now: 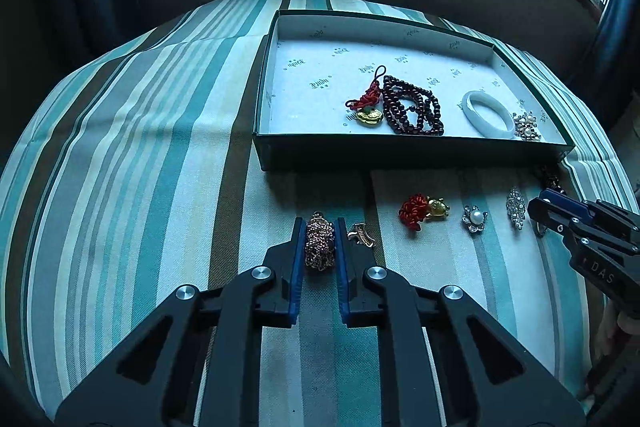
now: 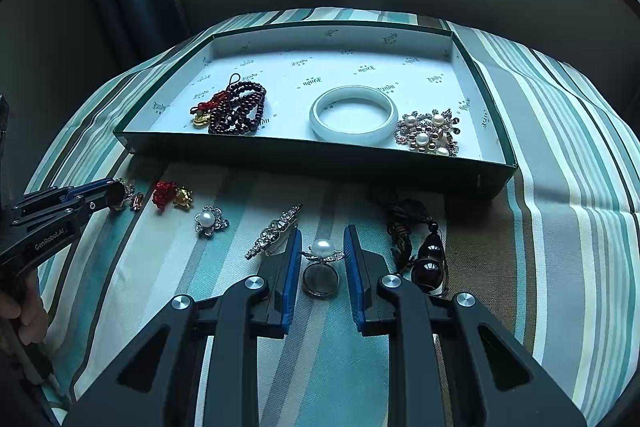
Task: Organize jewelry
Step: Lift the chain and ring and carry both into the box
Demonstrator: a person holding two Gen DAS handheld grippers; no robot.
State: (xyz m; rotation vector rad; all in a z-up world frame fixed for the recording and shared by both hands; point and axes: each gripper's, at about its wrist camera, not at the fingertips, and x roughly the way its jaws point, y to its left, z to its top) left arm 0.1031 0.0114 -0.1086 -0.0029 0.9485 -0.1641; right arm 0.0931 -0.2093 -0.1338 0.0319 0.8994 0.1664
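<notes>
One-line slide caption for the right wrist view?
Right gripper fingers straddle a pearl ring on the striped cloth, before the jewelry box.

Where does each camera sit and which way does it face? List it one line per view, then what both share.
Left wrist: on the left gripper, looking forward across the striped cloth to the box; jaws flank a beaded brooch; the right gripper shows at right.
Right wrist: on the right gripper, facing the same box; jaws flank a pearl ring; the left gripper and a hand show at left.
Shared: box, white bangle, dark bead string.
</notes>
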